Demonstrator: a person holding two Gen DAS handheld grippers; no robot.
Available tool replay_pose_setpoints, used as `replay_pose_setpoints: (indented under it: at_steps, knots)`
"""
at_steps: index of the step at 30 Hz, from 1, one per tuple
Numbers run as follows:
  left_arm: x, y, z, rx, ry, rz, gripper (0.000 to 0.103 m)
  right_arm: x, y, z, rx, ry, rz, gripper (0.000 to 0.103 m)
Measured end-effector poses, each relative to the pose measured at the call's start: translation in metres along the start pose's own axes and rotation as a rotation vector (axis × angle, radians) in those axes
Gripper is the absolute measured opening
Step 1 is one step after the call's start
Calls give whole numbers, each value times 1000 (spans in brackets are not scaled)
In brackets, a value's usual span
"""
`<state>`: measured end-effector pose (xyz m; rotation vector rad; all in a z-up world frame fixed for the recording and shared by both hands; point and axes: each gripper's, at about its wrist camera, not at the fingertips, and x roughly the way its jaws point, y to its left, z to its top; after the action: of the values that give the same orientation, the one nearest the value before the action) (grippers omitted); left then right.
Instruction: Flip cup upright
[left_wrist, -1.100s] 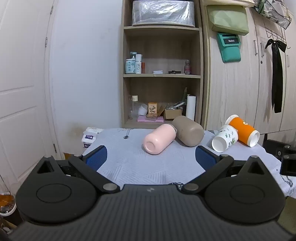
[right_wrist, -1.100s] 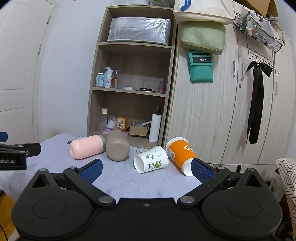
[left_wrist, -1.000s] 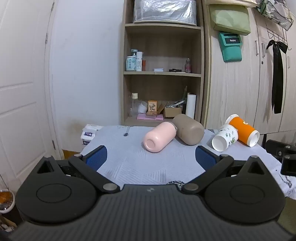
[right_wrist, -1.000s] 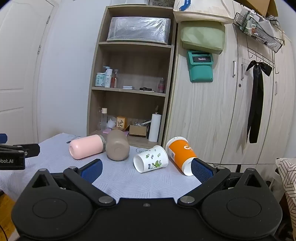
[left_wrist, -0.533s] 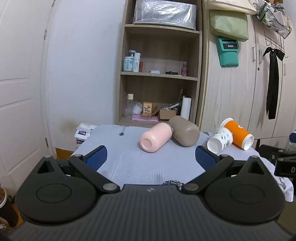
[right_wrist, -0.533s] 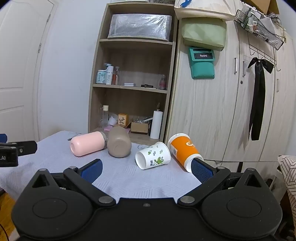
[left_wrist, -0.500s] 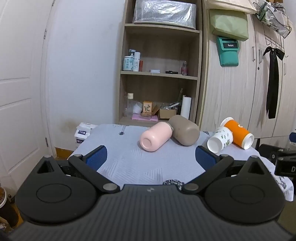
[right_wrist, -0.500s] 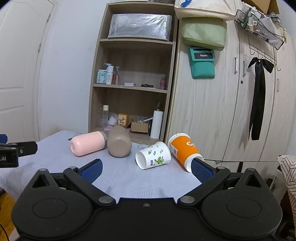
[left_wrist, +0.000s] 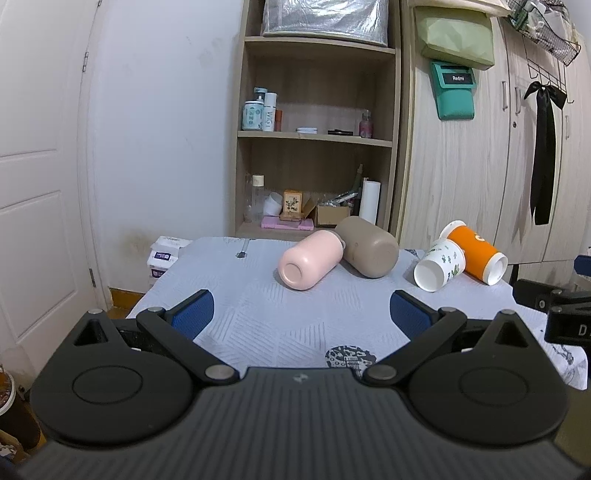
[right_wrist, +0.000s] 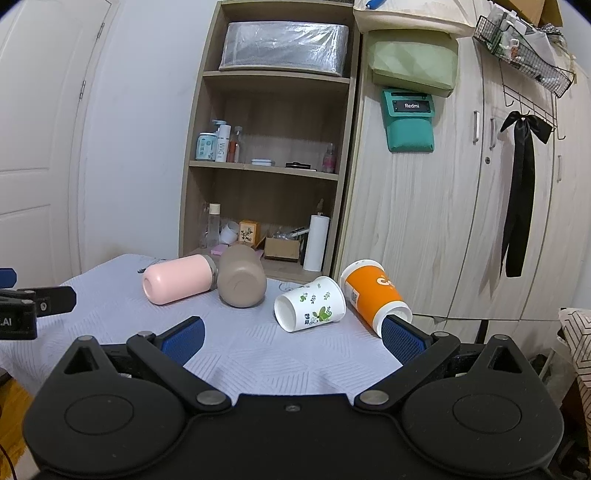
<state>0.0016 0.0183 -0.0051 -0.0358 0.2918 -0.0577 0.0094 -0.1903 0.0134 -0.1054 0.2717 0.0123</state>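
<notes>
Several cups lie on their sides on a table with a light grey cloth (left_wrist: 258, 314). From left to right they are a pink cup (left_wrist: 308, 261) (right_wrist: 177, 278), a taupe cup (left_wrist: 367, 246) (right_wrist: 242, 281), a white leaf-print paper cup (left_wrist: 439, 264) (right_wrist: 310, 308) and an orange paper cup (left_wrist: 476, 252) (right_wrist: 373, 295). My left gripper (left_wrist: 301, 314) is open and empty, short of the pink cup. My right gripper (right_wrist: 291, 338) is open and empty, short of the white cup.
A wooden shelf unit (right_wrist: 273, 166) with bottles and boxes stands behind the table. A wardrobe (right_wrist: 461, 221) with a black ribbon is at the right, a white door (left_wrist: 33, 184) at the left. Each gripper shows at the edge of the other's view.
Both grippers have eased a little closer to the table and its cups. The cups have not moved, and both grippers stay open.
</notes>
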Motion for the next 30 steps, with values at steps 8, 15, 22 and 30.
replay_pose_setpoints:
  at_steps: [8, 15, 22, 30]
  knots:
    - [6, 0, -2, 8, 26, 11, 103, 2, 1, 0, -8, 8, 5, 103]
    - [9, -2, -1, 17, 40, 15, 103, 1, 0, 0, -11, 10, 5, 103]
    - [11, -2, -3, 21, 49, 16, 103, 2, -1, 0, -14, 14, 4, 103]
    - [14, -2, -3, 21, 60, 13, 103, 3, -1, 0, -15, 14, 4, 103]
